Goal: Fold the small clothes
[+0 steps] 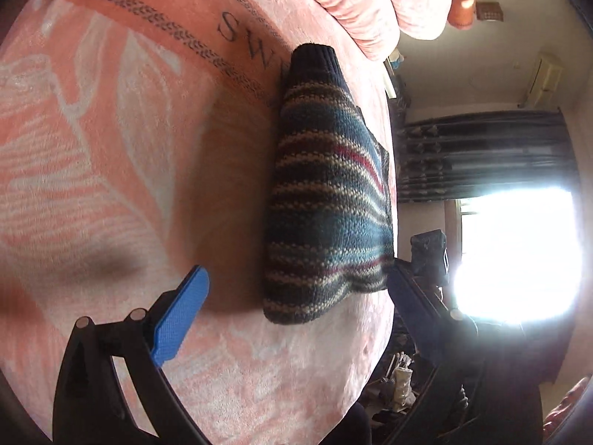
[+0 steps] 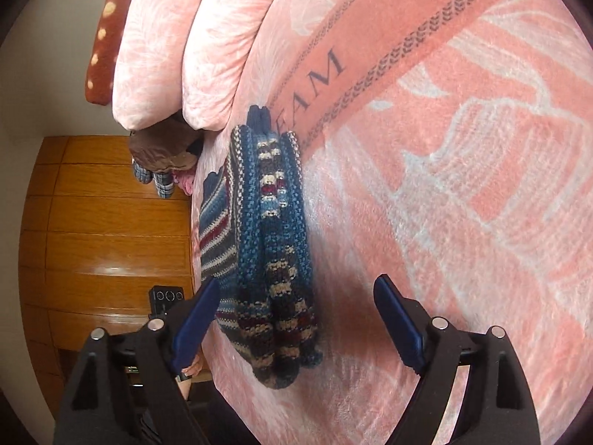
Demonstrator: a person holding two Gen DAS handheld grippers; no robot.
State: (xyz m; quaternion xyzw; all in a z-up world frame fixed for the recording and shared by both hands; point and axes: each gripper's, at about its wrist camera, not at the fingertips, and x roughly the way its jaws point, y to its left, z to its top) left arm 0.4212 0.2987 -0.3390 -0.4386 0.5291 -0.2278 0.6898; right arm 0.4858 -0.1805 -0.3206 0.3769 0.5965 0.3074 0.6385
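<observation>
Centre of both frames: folded striped blue-maroon-cream knit garment (image 2: 270, 252) on pink plush blanket (image 2: 463, 185), long axis up-down in frame. Right gripper (image 2: 296, 319) agape, straddling near end, likely nearer. Left gripper (image 1: 296, 278) agape, empty.

A folded striped knitted sweater (image 1: 326, 193) is covering blanket lettering (image 1: 252, 42); window glare (image 1: 519, 256) is washing out the right gripper (image 1: 430, 256).

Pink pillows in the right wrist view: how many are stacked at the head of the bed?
2: one pink pillow toward the upper left, the second beside it, nearer the blanket. Others may be hidden.
</observation>
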